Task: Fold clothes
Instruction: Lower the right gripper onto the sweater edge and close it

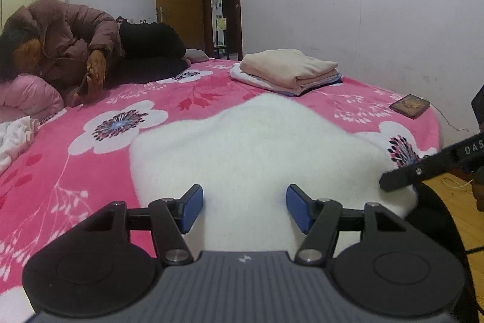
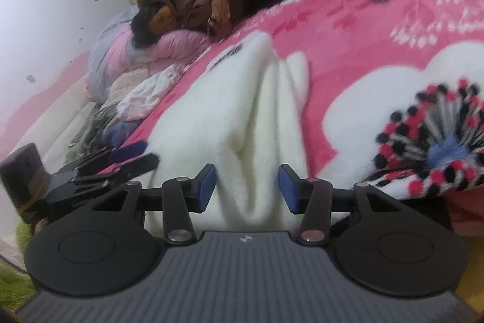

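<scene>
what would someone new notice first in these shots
A fluffy white garment lies bunched on the bright pink floral blanket, right ahead of both open grippers: left gripper, right gripper. Behind it a stack of folded clothes sits near the far edge, and a person in a brown puffer jacket lies at the far left.

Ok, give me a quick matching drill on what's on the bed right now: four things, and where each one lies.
Things:
1. white garment
2. folded stack
3. brown box
4. person in a brown coat

Places:
a. far left of the bed, lying down
b. right edge of the bed, beyond the right gripper
c. far side of the bed, by the wall
d. near edge, in front of the open left gripper

Pairs: 1-d, 2-c, 3-b, 4-a
</scene>
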Tool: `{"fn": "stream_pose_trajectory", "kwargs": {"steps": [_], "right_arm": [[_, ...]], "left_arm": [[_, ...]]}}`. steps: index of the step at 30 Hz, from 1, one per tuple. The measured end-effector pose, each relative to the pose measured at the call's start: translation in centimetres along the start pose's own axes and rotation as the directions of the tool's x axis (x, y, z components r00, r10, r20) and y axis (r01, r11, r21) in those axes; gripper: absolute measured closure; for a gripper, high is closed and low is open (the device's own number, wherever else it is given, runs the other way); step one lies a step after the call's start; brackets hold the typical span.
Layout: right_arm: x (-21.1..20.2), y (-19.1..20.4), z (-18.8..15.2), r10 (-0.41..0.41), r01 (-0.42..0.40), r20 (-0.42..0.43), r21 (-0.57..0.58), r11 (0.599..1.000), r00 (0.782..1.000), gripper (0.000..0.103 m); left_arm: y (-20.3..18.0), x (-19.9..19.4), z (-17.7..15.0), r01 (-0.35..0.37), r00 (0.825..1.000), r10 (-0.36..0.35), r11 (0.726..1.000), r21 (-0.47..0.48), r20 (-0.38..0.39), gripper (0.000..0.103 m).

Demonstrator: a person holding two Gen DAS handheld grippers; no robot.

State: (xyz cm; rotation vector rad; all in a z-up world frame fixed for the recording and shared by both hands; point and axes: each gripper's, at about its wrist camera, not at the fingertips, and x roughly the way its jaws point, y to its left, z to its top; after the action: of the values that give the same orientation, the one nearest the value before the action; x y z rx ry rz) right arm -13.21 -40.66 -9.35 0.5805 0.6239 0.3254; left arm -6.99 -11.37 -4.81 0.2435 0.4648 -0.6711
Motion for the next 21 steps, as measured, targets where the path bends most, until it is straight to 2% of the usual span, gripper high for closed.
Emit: {"fn": "stream_pose_trajectory", "kwargs": {"steps": [4, 6, 8, 11, 14, 17, 21], "right_arm": [[0.6, 0.0, 0.0, 0.039, -0.039, -0.038, -0.002, 0.999, 0.999, 0.056], [0.6, 0.1, 0.0, 0.057, -0.057, -0.033, -0.007, 0.998, 0.998, 0.061], [0.8, 0.1, 0.1, 0.069, -0.069, -0.028, -0.012, 0.998, 0.997, 0.078], [0.6, 0.3, 0.2, 0.082, -0.082, 0.008, -0.030, 0.996, 0.997, 0.088], [-1.1, 0.9, 1.1, 0.106, -0.102, 0.076, -0.050, 0.994, 0.991, 0.090], [-2.6, 1.3, 2.3, 0.112, -0.102, 0.110, -0.086, 0.991, 0.988, 0.091], [-0.6, -1.8, 0.8, 0.040, -0.039, 0.020, -0.007, 0.999, 0.999, 0.091]], "left_arm": [[-0.4, 0.9, 0.4, -0.011, 1.000, 0.011, 1.000, 0.005, 0.008, 0.038], [-0.6, 1.3, 0.6, -0.016, 1.000, 0.016, 1.000, 0.007, 0.012, 0.035], [-0.7, 1.7, 0.8, -0.021, 1.000, 0.021, 1.000, 0.008, 0.014, 0.035], [-1.0, 2.1, 1.3, -0.027, 1.000, 0.027, 1.000, 0.013, 0.012, 0.035], [-1.1, 2.2, 2.2, -0.011, 1.000, 0.011, 1.000, 0.000, 0.012, 0.036], [-1.5, 2.6, 2.4, -0.009, 1.000, 0.008, 1.000, 0.008, 0.008, 0.036], [-2.2, 3.1, 2.2, -0.013, 1.000, 0.013, 0.999, 0.031, 0.008, 0.035]]}}
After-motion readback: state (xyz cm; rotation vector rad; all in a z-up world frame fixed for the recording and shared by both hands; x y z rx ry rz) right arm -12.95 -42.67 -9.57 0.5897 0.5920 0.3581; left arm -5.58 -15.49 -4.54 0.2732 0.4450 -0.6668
